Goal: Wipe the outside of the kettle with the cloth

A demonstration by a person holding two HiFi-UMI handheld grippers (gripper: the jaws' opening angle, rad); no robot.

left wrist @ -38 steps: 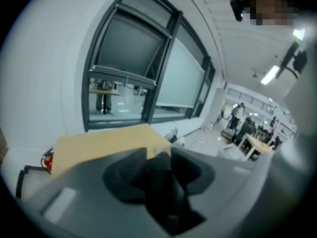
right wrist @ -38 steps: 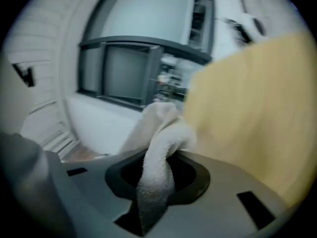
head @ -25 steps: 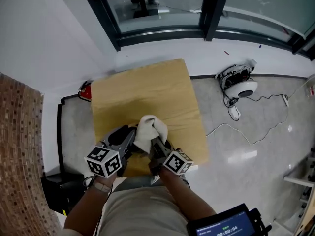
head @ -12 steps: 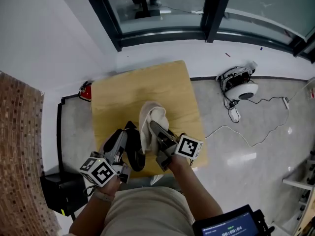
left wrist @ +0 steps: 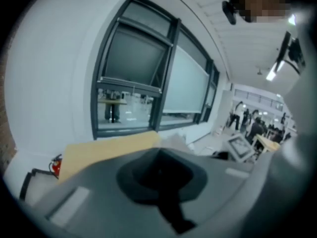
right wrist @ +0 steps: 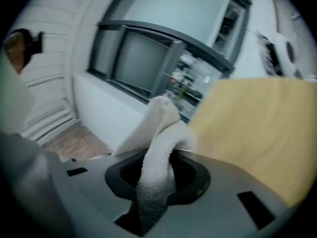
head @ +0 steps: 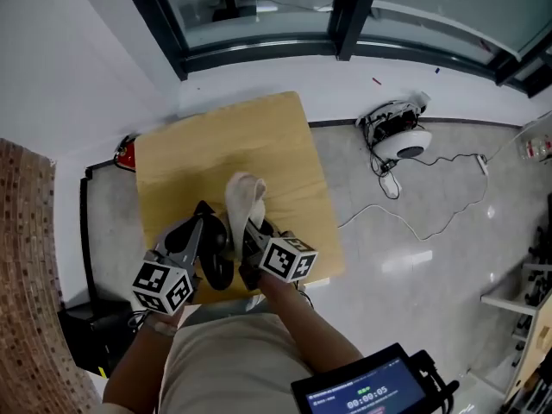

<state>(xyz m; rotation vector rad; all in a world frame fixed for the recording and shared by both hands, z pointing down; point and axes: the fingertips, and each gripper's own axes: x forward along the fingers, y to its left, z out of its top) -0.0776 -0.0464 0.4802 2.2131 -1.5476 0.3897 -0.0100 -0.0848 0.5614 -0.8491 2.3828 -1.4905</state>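
Note:
A white cloth [head: 244, 193] stands up in a bunch over the near part of the wooden table [head: 259, 136]. My right gripper [head: 248, 228] is shut on it. In the right gripper view the cloth [right wrist: 159, 133] runs up between the jaws and folds over above them. My left gripper [head: 203, 216] is just left of the cloth. Its jaws have just been closing and now stand together [left wrist: 161, 176], with nothing visible between them. A dark curved shape [head: 216, 261] lies between the two grippers; I cannot tell what it is. No kettle can be made out in any view.
The table's far edge is near a white wall under a dark-framed window. A white round device [head: 402, 138] with trailing cables lies on the floor to the right. A red object [head: 126, 155] sits by the table's left corner, and a black box [head: 79, 335] at the lower left.
The left gripper's jaws, wide apart before, have come together. The cloth, first bunched between both grippers, now hangs from the right gripper alone, which has shifted slightly.

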